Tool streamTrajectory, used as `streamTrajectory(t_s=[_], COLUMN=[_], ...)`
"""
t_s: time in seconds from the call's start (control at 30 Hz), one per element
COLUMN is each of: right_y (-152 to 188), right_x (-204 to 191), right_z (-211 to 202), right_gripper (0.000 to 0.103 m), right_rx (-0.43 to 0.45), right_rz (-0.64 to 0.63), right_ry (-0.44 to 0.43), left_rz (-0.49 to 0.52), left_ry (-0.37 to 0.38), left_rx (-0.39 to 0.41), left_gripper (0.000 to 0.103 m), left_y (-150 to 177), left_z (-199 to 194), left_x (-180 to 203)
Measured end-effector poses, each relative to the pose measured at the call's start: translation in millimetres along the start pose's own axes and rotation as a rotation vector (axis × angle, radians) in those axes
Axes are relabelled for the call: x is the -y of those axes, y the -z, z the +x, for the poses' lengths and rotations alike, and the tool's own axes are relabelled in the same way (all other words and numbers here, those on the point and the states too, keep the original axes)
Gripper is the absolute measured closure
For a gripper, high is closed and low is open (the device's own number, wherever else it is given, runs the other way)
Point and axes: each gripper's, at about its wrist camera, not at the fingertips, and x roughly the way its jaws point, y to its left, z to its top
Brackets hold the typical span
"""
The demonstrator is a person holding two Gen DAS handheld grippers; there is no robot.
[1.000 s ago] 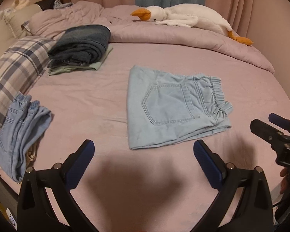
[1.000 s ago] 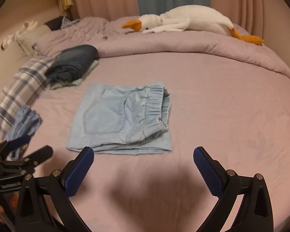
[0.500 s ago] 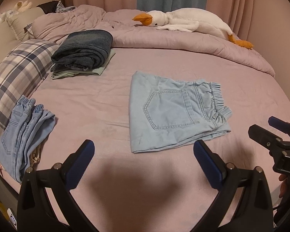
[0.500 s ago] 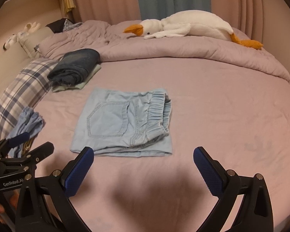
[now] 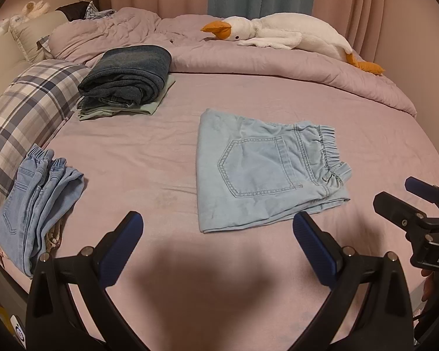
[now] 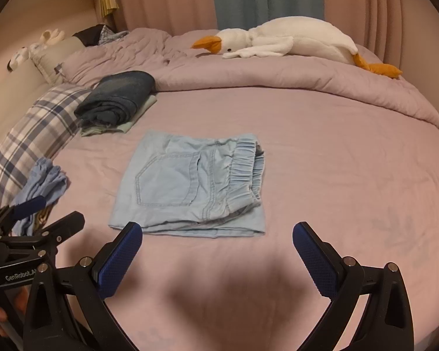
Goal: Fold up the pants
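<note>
Two grippers, left gripper (image 5: 218, 235) and right gripper (image 6: 217, 245), hang with jaws spread wide, holding nothing, above the bed's (image 6: 351, 175) near edge. Risk: grasping only the top layer would likely peel the stack apart. Pale denim pants (image 6: 190, 181) lie folded near mid-bed, pocket up, elastic waistband bunched toward the right edge.

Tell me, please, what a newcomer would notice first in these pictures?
Likely the folded pale pants, lying mid-bed ahead of both open grippers, left and right. Next, the white goose stretched along the duvet at the far side.
</note>
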Motion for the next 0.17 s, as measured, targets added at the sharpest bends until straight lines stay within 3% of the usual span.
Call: streamTrajectory(t_s=[0.17], right_y=[0.6], right_x=[-2.6], right_z=[1.0], right_gripper=[0.001], right_rx=[-0.002], right_rz=[-0.001], right_ry=[0.002], left_rz=[-0.006], left_ry=[-0.005], left_rx=[0.003], left_gripper=[0.000], left_y=[0.5], left_z=[-0.2], left_x=[0.0])
